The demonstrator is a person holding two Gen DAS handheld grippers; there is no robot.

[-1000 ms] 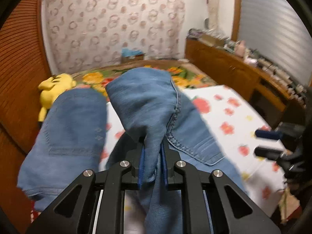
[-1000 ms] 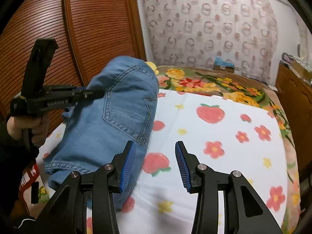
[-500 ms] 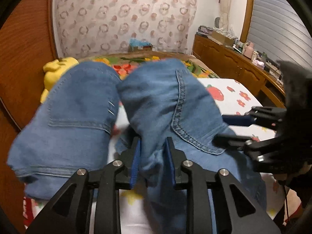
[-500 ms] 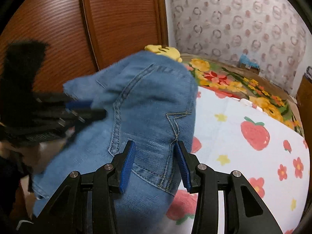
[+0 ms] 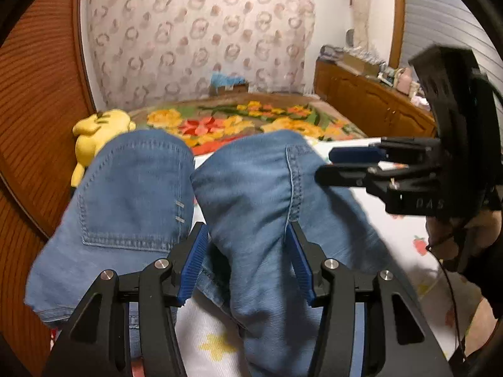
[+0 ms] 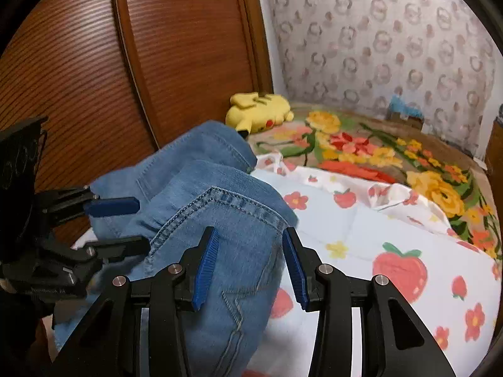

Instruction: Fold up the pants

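Blue jeans [image 5: 135,194] lie bunched in two humps on the white strawberry sheet [image 6: 393,251]. My left gripper [image 5: 246,264] straddles the right hump. Its jaws are opening, and denim sits loosely between the blue pads [image 5: 193,264] with no visible pinch. My right gripper [image 6: 248,264] stands open over a stitched edge of the jeans [image 6: 220,188], cloth lying between its fingers, unsqueezed. Each tool shows in the other's view: the right gripper [image 5: 355,166] reaches in from the right, and the left gripper [image 6: 125,226] from the left.
A yellow plush toy [image 6: 257,111] lies behind the jeans beside the brown slatted wardrobe door [image 6: 188,47]. A floral blanket [image 5: 251,122] covers the far half of the bed. A wooden dresser [image 5: 371,106] with clutter runs along the right wall. A person's hand [image 5: 456,235] grips the right tool.
The left jaws have spread from a tight pinch on the denim fold to a wide gap. The right gripper has swung left across the bed onto the jeans, its opening unchanged.
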